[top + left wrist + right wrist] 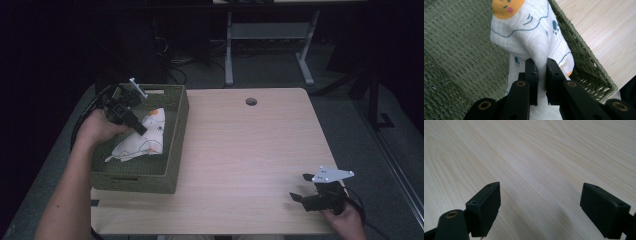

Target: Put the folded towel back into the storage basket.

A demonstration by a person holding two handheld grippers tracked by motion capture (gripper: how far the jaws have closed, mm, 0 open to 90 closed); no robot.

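The left tool [541, 68] covers the cloth's [529, 32] near end, but it's clamped tight on a fold of it inside the green basket [584, 57], cloth stretching ahead of the tips, while the right tool [540, 206] sits wide apart over bare surface [544, 152].

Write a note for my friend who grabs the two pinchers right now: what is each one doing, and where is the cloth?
Left gripper: shut on a fold of the white printed cloth, inside the green woven basket at the table's left side.
Right gripper: open, empty, low over the bare wooden table near its front right corner.
Done: cloth is pinched.
Left: probably lift it out of the basket; the cloth has not left the basket yet.
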